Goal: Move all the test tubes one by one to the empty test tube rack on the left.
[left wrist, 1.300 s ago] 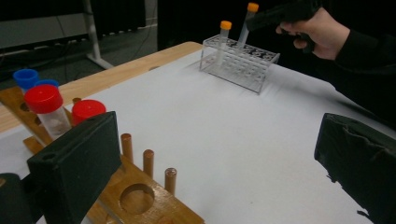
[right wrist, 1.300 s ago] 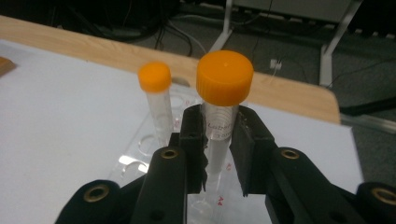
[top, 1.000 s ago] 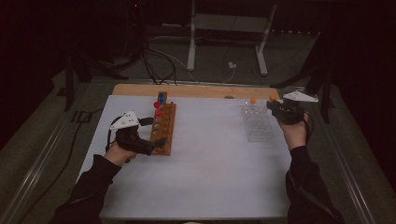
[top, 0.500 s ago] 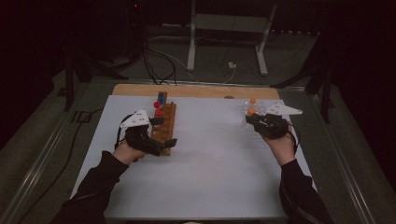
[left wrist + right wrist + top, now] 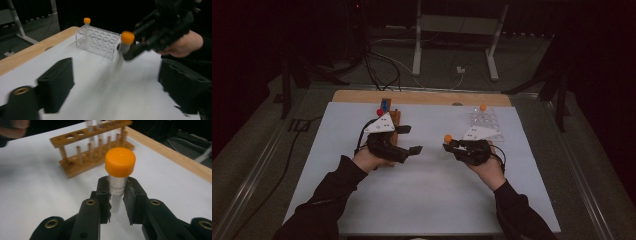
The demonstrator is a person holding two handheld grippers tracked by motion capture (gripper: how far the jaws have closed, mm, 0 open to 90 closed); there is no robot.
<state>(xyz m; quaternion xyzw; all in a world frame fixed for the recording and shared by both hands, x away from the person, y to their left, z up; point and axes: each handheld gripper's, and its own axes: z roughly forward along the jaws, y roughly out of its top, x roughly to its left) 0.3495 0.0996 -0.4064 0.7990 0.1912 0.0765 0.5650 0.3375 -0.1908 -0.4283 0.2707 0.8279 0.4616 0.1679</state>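
Both claws have moved inward: the right claw (image 5: pixel 451 145) grips an orange-capped tube (image 5: pixel 119 173) upright, while the empty left claw (image 5: pixel 411 140), facing it, has been closing.

Orange-capped tube (image 5: pixel 123 51) beside clear rack (image 5: pixel 100 42)

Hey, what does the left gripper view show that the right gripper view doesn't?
Left gripper view: the clear plastic rack with one orange-capped tube standing in it, and the right tongs seen from outside, carrying a tube. Right gripper view: the wooden rack and the printed lettering on the held tube. Both share the white table with its wooden edge, and the orange-capped tube shut in the right tongs.
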